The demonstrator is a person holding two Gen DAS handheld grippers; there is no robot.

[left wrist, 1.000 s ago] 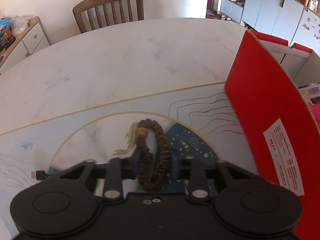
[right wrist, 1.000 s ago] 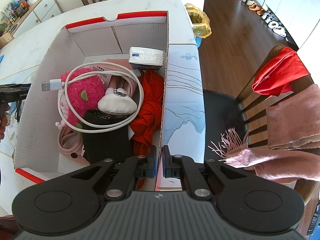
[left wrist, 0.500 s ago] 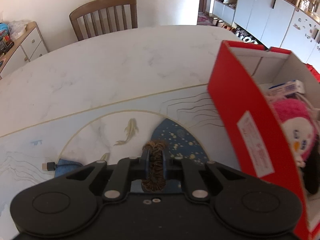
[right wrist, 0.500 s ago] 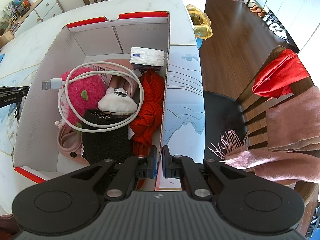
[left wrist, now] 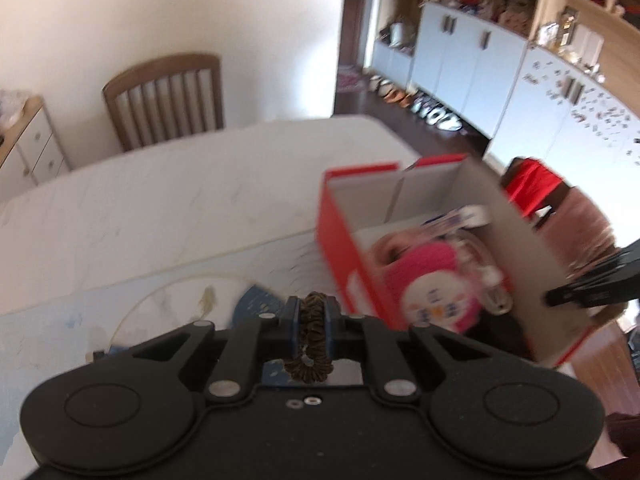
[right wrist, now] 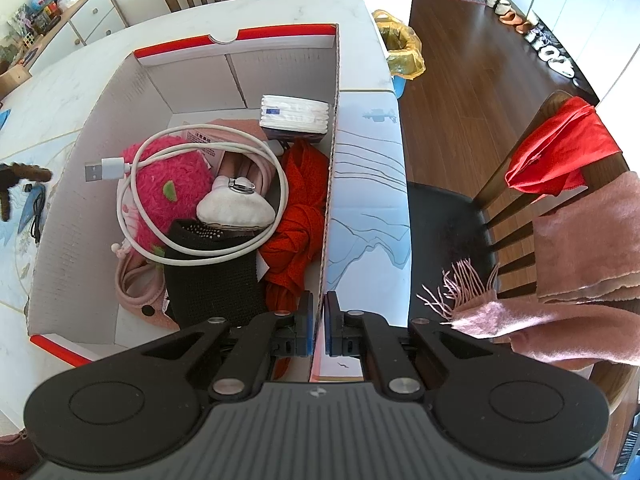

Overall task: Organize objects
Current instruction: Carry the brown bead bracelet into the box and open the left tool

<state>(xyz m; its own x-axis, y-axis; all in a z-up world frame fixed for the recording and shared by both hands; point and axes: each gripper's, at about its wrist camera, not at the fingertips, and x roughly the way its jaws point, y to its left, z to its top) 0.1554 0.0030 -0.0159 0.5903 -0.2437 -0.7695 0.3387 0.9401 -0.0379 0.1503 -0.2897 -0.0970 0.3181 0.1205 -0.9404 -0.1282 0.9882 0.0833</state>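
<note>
In the left wrist view, the left gripper (left wrist: 313,320) is clenched on a brown scrunchie (left wrist: 310,342), which stands as an upright loop pinched between the two fingers, raised above the marble worktop (left wrist: 168,208). A red cardboard box (left wrist: 516,240) with pale inner walls sits at about 3 o'clock from the scrunchie, open at the top, and a pink plush toy (left wrist: 428,280) with a white face lies inside it; this part of the view is motion-blurred. A wooden chair (left wrist: 164,100) stands at the far side of the worktop, toward 11 o'clock. In the right wrist view, the right gripper (right wrist: 318,322) is clamped on the near right wall of the cardboard box (right wrist: 100,128), one finger inside and one outside. Within the box, a white USB cable (right wrist: 200,200) coils over the pink plush toy (right wrist: 172,188), with a white pouch (right wrist: 236,208) lying inside the coil. A black knitted item (right wrist: 212,284) lies toward 6 o'clock, an orange-red cloth (right wrist: 300,220) runs along the right wall, and a pack of tissues (right wrist: 295,114) rests at 12 o'clock. The scrunchie (right wrist: 30,172) shows at 9 o'clock, outside the box's left wall. A chair (right wrist: 520,184) draped with red and pink fabric stands at 3 o'clock.
</note>
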